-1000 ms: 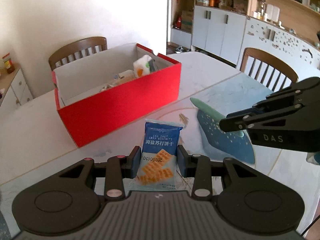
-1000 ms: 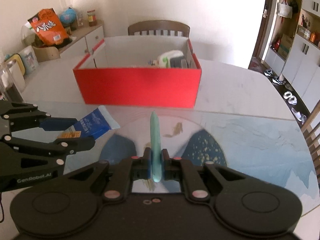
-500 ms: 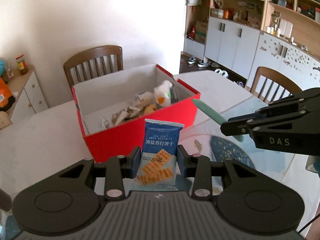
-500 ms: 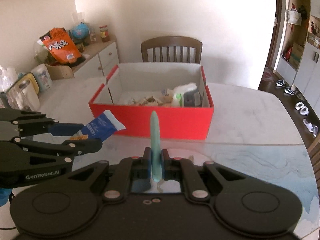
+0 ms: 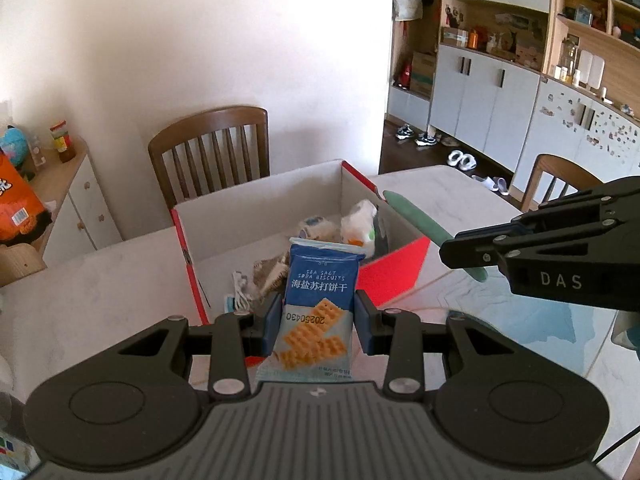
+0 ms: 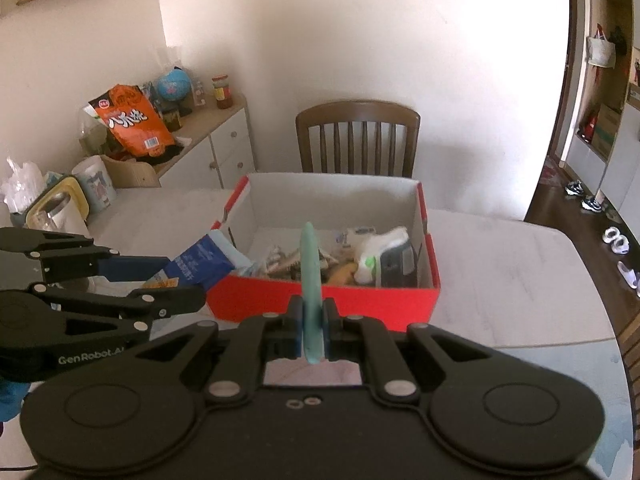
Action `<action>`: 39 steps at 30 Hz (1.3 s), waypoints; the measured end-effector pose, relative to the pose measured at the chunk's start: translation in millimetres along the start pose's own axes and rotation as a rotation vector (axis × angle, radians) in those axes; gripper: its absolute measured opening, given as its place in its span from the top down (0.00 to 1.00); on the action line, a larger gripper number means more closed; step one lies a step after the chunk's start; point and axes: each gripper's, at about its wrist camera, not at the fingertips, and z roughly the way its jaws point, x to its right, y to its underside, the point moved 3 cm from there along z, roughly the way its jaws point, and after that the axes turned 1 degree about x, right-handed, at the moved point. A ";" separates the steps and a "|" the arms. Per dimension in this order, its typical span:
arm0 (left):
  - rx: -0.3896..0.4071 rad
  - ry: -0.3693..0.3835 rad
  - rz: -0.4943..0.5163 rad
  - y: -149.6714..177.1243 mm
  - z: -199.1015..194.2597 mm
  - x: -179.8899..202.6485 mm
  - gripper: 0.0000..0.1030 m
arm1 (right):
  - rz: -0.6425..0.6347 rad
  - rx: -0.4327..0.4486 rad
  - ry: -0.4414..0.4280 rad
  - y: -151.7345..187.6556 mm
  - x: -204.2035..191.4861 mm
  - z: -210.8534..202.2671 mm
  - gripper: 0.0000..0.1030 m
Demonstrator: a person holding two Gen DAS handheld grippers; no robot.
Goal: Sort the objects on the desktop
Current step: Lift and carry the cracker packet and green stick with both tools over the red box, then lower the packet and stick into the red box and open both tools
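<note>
Left gripper [image 5: 316, 318]: the fingers are clamped on a blue packet of sea salt soda biscuits [image 5: 318, 304], one blue pad against each side edge. The packet stands upright between them, its printed face toward the left wrist camera, its top seam reaching in front of the near wall of the red box [image 5: 390, 268]. In the right wrist view the same packet [image 6: 202, 262] is held clear of the counter, its free end at the box's near left corner.

Right gripper [image 6: 313, 330]: the fingers are closed on a slim pale-green object [image 6: 310, 276], gripped edge-on near its lower end. It projects forward and upward, its rounded tip over the open box [image 6: 320, 304]. In the left wrist view the green object [image 5: 416, 216] slants toward the box's right wall; what the object is cannot be determined.

Box: open-topped, red outside, white inside, standing on the pale marble-pattern counter [image 6: 500, 268]. Contents include a white item with green and orange marking [image 6: 384, 250], a dark item beside it against the right wall, and several small wrappers toward the middle; these are too small to identify.

Surroundings: a brown wooden chair [image 6: 358, 136] stands behind the box. A sideboard at left carries an orange bag [image 6: 130, 122] and a small globe [image 6: 173, 86].
</note>
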 end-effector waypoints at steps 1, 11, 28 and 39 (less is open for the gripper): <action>0.000 -0.003 -0.001 -1.3 0.8 -0.9 0.65 | -0.001 0.003 -0.004 -2.3 0.8 0.9 0.92; -0.006 -0.016 -0.031 -21.9 18.9 -11.8 0.65 | -0.006 0.012 -0.033 -22.9 7.8 17.7 0.92; -0.065 -0.074 -0.065 -44.2 77.3 -45.5 0.65 | 0.030 -0.003 -0.058 -53.7 30.5 73.7 0.92; -0.139 -0.085 -0.077 -38.9 121.6 -55.3 0.65 | 0.048 -0.048 -0.078 -51.9 37.5 112.8 0.92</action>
